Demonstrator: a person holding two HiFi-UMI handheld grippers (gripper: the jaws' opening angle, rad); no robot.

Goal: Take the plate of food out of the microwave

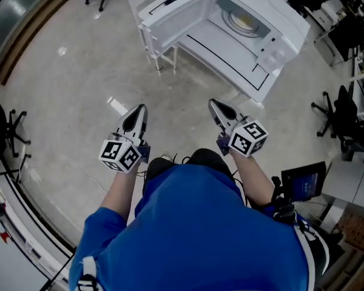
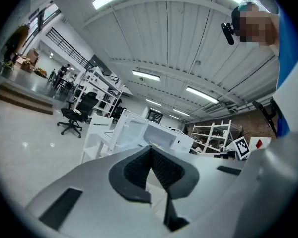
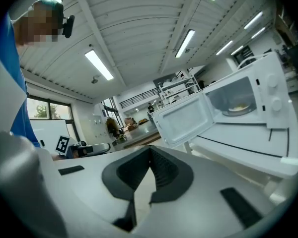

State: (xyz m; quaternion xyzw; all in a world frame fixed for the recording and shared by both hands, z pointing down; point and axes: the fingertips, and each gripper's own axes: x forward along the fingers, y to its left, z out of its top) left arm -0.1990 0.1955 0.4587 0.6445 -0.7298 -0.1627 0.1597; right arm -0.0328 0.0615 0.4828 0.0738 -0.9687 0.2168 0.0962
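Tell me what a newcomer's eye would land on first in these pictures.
The white microwave oven stands on a white table at the top of the head view. Its door hangs wide open, and a round plate of pale food sits inside. Nearer the person, the grey left hand-held gripper and right hand-held gripper, each with a black-and-white marker cube, are held well short of the microwave, jaws together and empty.

No text, label, brand or number can be read anywhere here.
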